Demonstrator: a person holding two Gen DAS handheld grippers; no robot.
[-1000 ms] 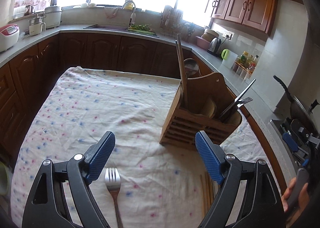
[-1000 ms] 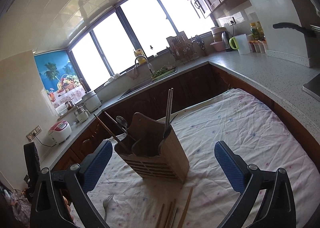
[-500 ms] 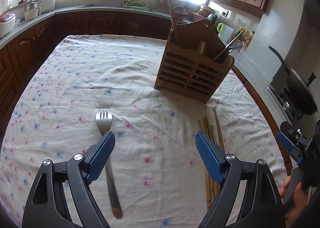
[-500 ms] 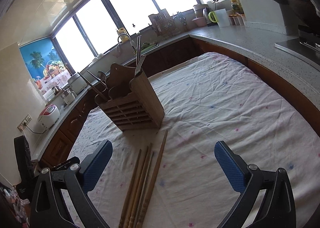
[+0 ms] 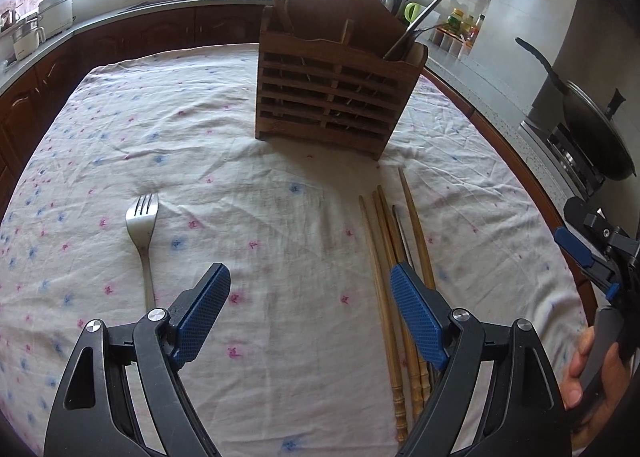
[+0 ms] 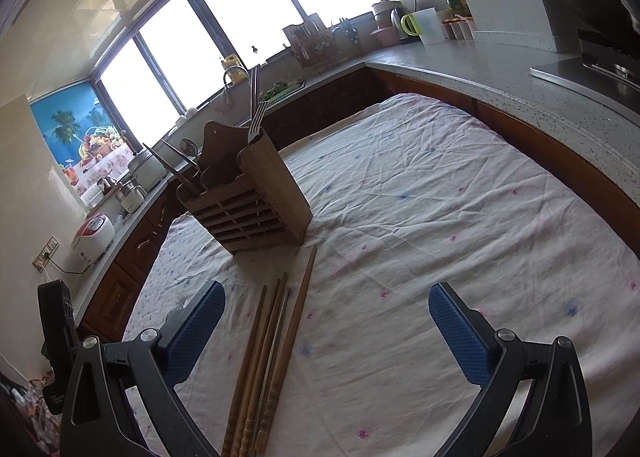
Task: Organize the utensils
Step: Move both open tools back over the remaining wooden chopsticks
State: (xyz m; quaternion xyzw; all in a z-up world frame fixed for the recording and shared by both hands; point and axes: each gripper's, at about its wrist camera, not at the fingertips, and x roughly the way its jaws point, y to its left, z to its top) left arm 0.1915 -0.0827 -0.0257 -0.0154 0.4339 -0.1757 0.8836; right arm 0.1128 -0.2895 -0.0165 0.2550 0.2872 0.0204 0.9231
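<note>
Wrinkled floral cloth [image 5: 240,129] carries a slatted wooden caddy [image 5: 332,97], bamboo chopsticks [image 5: 384,277] and a steel fork [image 5: 142,225].
Both the left gripper [image 5: 310,297] and the right gripper [image 6: 326,313] gape empty; chopsticks lie beside each one's inner pad.

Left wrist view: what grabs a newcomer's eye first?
The slatted wooden utensil holder standing mid-table on the dotted cloth, already holding utensils. In front of it, a lone fork lies left and a bundle of chopsticks right, with the open left gripper above the cloth between them.
</note>
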